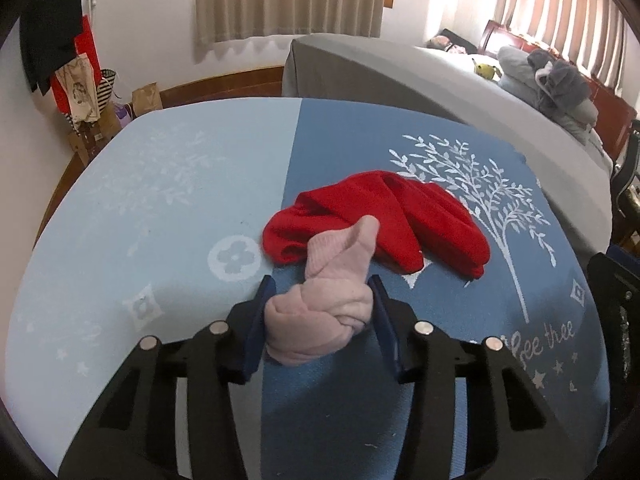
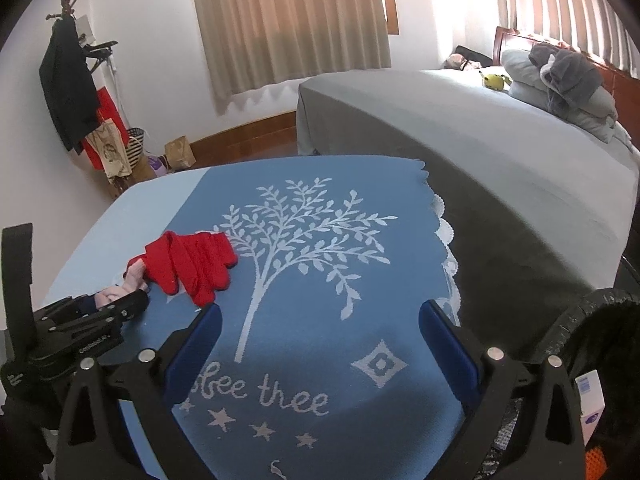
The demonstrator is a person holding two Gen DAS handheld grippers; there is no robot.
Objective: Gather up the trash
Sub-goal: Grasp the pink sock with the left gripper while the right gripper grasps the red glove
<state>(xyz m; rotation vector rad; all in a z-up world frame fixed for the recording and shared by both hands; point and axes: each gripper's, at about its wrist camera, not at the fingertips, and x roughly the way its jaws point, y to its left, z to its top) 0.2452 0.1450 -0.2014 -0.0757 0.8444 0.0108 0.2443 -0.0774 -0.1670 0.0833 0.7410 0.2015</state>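
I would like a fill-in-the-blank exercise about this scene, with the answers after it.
1. The left tool is closed on a pink ____.
2. The red cloth lies on a ____ tablecloth.
3. The right tool is open and holds ____.
4. White thread on the tablecloth shows a ____.

Answers: sock; blue; nothing; tree

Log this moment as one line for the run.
left tool: shut on pink sock | right tool: open, empty | red cloth: on table

Table covered by two-tone blue cloth (image 1: 160, 220) with white tree print; red garment (image 1: 380, 216) and pink sock (image 1: 328, 300) lying on it
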